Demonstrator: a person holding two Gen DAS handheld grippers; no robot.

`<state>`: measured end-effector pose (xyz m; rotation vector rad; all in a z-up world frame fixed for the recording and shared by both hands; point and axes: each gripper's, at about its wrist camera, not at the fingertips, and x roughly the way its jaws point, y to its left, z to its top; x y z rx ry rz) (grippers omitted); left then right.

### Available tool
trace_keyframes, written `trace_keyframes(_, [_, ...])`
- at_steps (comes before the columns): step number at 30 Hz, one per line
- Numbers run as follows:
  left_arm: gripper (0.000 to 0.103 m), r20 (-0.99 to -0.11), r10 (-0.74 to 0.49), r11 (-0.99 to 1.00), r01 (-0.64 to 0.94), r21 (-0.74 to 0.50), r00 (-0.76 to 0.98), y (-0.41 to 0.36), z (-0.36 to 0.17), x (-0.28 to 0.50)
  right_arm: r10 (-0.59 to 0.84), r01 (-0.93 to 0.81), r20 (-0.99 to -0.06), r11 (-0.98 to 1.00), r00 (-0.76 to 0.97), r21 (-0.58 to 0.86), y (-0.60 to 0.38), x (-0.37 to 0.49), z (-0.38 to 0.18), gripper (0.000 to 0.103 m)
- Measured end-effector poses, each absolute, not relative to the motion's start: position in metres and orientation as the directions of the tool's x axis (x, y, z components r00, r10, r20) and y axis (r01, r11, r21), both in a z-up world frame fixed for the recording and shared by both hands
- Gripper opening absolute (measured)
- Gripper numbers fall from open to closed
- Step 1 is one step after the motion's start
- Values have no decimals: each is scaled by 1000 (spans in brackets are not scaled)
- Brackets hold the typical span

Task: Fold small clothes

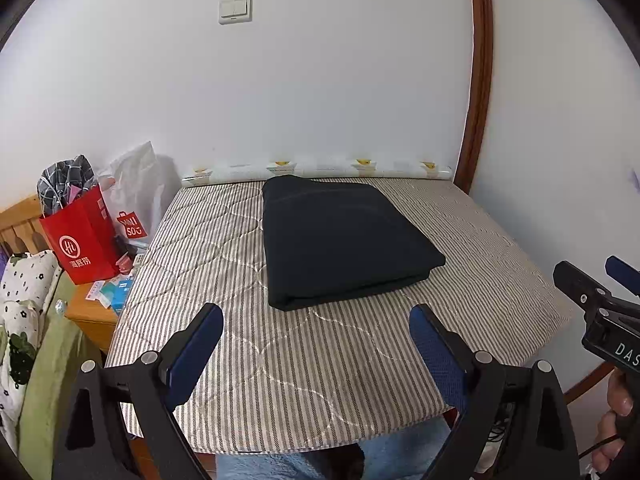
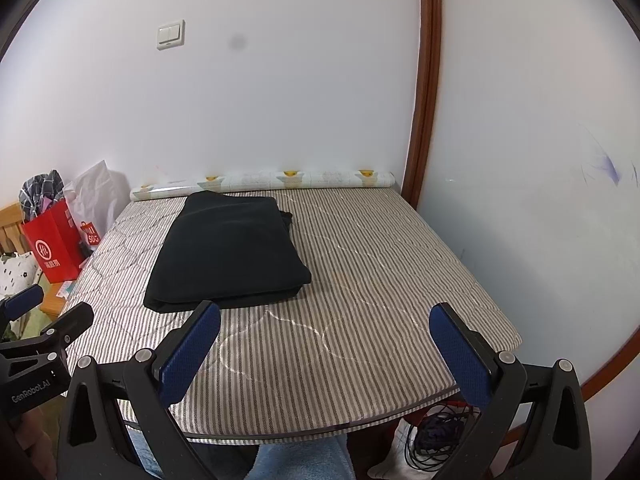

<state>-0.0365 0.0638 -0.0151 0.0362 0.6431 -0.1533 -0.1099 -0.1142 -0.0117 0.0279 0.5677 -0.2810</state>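
Left gripper (image 1: 316,322) spread wide, holding nothing. Right gripper (image 2: 325,322) likewise wide apart and empty. Folded black garment (image 1: 344,240) flat on striped pad (image 1: 320,368), ahead of both grippers, past their fingertips and untouched, left of centre from right gripper.

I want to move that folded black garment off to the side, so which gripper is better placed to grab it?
Probably left. The folded black garment lies almost straight ahead of the open left gripper. From the open right gripper, it sits off to the left, so that one would have to reach across.
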Motion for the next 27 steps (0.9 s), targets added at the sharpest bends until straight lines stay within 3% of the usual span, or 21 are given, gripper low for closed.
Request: trace_keyframes(27, [94, -598, -131, 990, 141, -29, 791, 63, -15, -36, -250, 262, -535, 964, 807, -55, -117, -110, -15, 103])
